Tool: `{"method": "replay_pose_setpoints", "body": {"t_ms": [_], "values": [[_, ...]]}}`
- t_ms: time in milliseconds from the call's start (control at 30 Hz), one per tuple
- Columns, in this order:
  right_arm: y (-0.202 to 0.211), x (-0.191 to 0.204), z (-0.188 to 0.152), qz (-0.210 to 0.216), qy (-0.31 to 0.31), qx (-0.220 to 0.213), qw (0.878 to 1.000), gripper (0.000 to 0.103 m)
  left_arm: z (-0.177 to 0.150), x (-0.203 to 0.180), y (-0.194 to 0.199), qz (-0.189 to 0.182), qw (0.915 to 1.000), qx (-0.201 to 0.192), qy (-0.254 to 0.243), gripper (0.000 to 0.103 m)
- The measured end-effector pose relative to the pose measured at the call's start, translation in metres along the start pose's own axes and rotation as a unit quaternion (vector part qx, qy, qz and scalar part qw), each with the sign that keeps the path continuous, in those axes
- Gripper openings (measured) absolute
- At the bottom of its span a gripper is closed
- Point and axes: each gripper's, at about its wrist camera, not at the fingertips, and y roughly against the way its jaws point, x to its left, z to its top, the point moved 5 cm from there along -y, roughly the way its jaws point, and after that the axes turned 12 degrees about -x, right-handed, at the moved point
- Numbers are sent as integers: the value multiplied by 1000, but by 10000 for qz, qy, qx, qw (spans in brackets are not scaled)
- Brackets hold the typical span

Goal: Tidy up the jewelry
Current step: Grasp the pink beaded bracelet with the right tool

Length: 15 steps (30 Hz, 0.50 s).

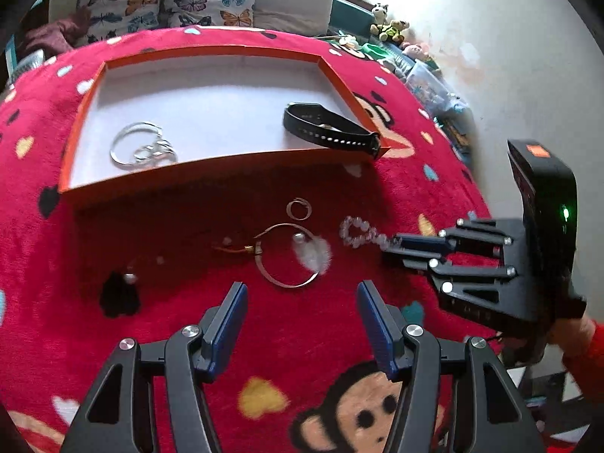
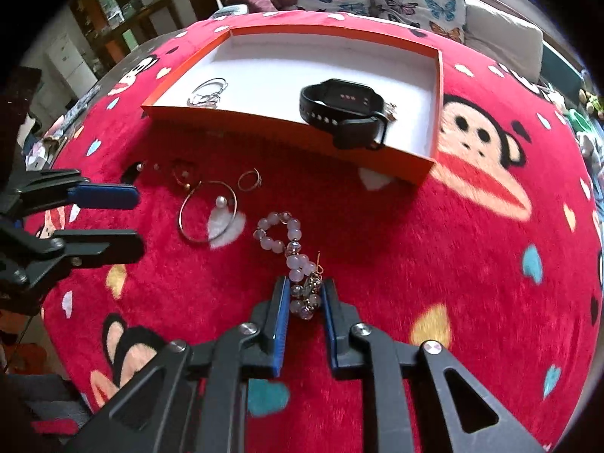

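A pink bead bracelet (image 2: 292,232) lies on the red blanket, and my right gripper (image 2: 305,298) is shut on its near end, with beads pressed between the blue pads. In the left wrist view that right gripper (image 1: 396,242) meets the bead bracelet (image 1: 355,232) from the right. My left gripper (image 1: 302,302) is open just in front of a thin hoop bangle with a pearl (image 1: 287,284), nothing between its fingers. A small ring (image 1: 298,208) and pearl earrings (image 1: 130,275) lie nearby. The orange tray (image 1: 83,113) holds a black watch (image 1: 328,132) and silver rings (image 1: 139,145).
A red monkey-print blanket (image 2: 472,264) covers the round surface. Butterfly cushions (image 1: 188,0) line the back, and plush toys (image 1: 389,24) sit by the white wall at the right. A person's red sleeve (image 1: 585,362) holds the right gripper.
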Motion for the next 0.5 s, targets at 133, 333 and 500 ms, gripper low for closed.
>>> {"method": "replay_pose_setpoints", "body": {"t_ms": [133,333,500], "values": [[5,-5,-5,-12,-162,2,9999,19,0,-1,-15,101,9999,41,116,63],[10,-12,-11,15,-269,-16,9996,19,-2,-7,-34,621,9981,40,14,63],[11,-15,-15,58,-375,-24,9993,19,2,-12,-44,1060,9943,-121,28,63]]}}
